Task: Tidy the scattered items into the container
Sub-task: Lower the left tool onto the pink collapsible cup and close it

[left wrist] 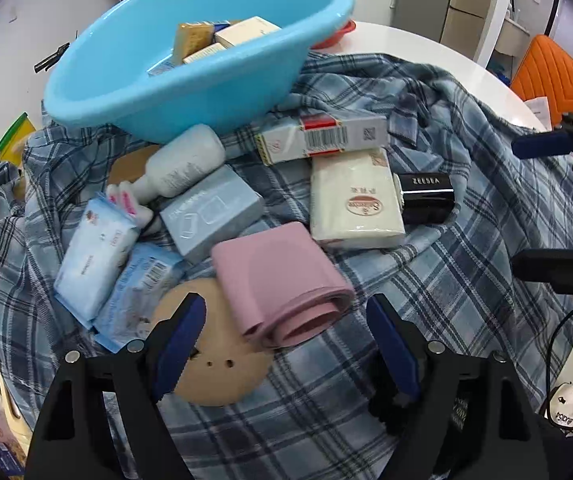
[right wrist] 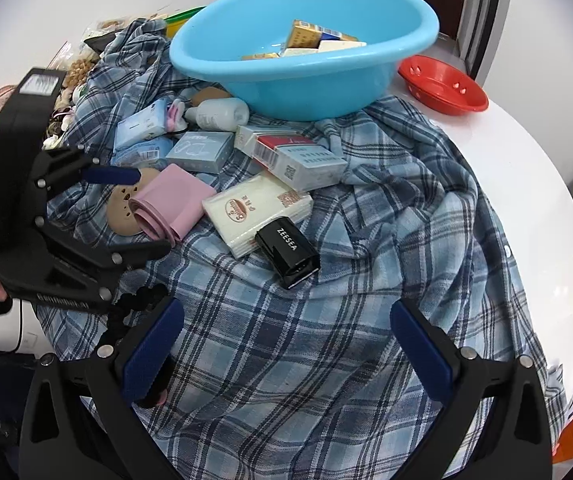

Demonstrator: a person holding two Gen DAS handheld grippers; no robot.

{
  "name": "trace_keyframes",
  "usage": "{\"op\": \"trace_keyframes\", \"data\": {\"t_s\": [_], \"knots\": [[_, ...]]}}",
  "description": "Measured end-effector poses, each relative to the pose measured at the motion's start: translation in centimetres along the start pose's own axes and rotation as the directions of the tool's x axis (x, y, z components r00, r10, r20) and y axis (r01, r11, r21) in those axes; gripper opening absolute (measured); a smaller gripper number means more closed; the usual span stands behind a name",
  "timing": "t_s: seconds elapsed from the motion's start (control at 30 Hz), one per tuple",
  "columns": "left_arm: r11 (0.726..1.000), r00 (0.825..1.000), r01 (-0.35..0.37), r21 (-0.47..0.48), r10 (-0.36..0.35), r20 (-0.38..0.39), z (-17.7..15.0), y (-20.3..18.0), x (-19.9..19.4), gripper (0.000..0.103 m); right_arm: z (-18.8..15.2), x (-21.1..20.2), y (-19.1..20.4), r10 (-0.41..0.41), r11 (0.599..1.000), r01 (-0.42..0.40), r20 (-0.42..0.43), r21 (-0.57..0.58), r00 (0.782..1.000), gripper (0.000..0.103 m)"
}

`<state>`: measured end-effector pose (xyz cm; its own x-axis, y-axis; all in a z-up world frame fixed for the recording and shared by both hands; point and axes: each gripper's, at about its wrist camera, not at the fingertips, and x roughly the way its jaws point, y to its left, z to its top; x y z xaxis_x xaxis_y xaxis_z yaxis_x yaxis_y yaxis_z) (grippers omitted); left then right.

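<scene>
A light blue basin [left wrist: 134, 80] [right wrist: 310, 80] stands at the back on a plaid cloth and holds several small boxes. Scattered before it lie a pink folded band [left wrist: 278, 280] [right wrist: 174, 200], a tan round disc [left wrist: 222, 364], a white tissue pack [left wrist: 354, 196] [right wrist: 258, 208], a black ZEESEA box [left wrist: 426, 196] [right wrist: 286, 252], a grey-blue box [left wrist: 210, 212], a white bottle [left wrist: 186, 164] and a carton [left wrist: 322, 136]. My left gripper [left wrist: 286, 340] [right wrist: 142, 208] is open and empty, just before the pink band. My right gripper [right wrist: 286, 352] is open and empty, short of the black box.
A plaid blue cloth [right wrist: 366, 240] covers the round white table [right wrist: 526, 168]. A red bowl [right wrist: 442, 84] sits at the back right. Blue wipe packs [left wrist: 94, 256] lie at the left. Snack bags and clutter [right wrist: 74, 64] crowd the far left edge. An orange chair [left wrist: 554, 80] stands beyond the table.
</scene>
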<state>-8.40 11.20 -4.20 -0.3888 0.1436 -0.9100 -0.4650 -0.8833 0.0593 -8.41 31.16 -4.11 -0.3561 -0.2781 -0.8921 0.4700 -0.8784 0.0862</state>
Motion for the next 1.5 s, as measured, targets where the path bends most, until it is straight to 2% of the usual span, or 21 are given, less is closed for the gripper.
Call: {"op": "trace_keyframes", "data": {"t_s": [0.2, 0.27, 0.37, 0.67, 0.73, 0.87, 1.03, 1.13, 1.23, 1.37, 1.43, 1.5], "knots": [[1.000, 1.000, 0.007, -0.024, -0.007, 0.000, 0.3, 0.1, 1.1, 0.084, -0.3, -0.1, -0.3, 0.003, 1.000, -0.003, 0.004, 0.009, 1.000, 0.103], [0.999, 1.000, 0.013, -0.036, -0.013, 0.005, 0.4, 0.6, 1.0, 0.073, -0.4, -0.2, -0.4, 0.003, 1.000, -0.003, 0.006, 0.011, 1.000, 0.103], [0.999, 0.999, 0.039, -0.031, -0.039, 0.001, 0.3, 1.5, 0.3, 0.073, -0.4, -0.2, -0.6, 0.006, 1.000, -0.006, 0.006, 0.020, 1.000, 0.103], [1.000, 0.999, -0.016, -0.025, 0.017, 0.033, -0.5, 5.9, -3.6, 0.072, 0.4, 0.2, 0.0, 0.026, 1.000, -0.027, 0.014, 0.017, 1.000, 0.103], [1.000, 1.000, 0.003, -0.013, -0.002, 0.027, -0.9, 6.4, -3.5, 0.072, 0.6, 0.3, 0.5, 0.033, 0.999, -0.033, 0.017, 0.009, 0.999, 0.103], [0.992, 0.993, 0.120, 0.035, -0.121, 0.004, -2.0, 6.0, -2.4, 0.072, 0.9, 0.5, 1.3, 0.036, 0.999, -0.036, 0.010, -0.009, 0.999, 0.103], [0.990, 0.991, 0.132, 0.056, -0.134, 0.021, -1.4, 5.3, -1.5, 0.074, 1.1, 0.6, 1.5, 0.027, 1.000, -0.027, 0.001, -0.004, 1.000, 0.103], [0.995, 0.996, 0.079, 0.060, -0.081, 0.034, -1.3, 5.1, -1.3, 0.085, 0.9, 0.5, 1.4, 0.028, 1.000, -0.028, 0.003, 0.001, 1.000, 0.103], [0.999, 0.995, -0.016, 0.039, 0.013, 0.094, -2.0, 4.5, -2.2, 0.086, 0.8, 0.6, 1.0, 0.028, 1.000, -0.028, 0.002, 0.010, 1.000, 0.103], [0.984, 0.969, -0.177, 0.011, 0.172, 0.177, -3.3, 2.8, -2.9, 0.086, 0.9, 1.0, 0.5, 0.039, 0.999, -0.039, -0.001, 0.036, 0.999, 0.103], [0.980, 0.966, -0.199, -0.005, 0.197, 0.166, -3.6, 2.8, -2.6, 0.087, 1.0, 1.0, 0.5, 0.044, 0.998, -0.044, -0.001, 0.039, 0.999, 0.103], [0.983, 0.974, -0.178, -0.037, 0.181, 0.139, -3.8, 3.5, -2.3, 0.087, 0.9, 0.8, 0.7, 0.044, 0.999, -0.044, 0.002, 0.025, 0.999, 0.103]]}}
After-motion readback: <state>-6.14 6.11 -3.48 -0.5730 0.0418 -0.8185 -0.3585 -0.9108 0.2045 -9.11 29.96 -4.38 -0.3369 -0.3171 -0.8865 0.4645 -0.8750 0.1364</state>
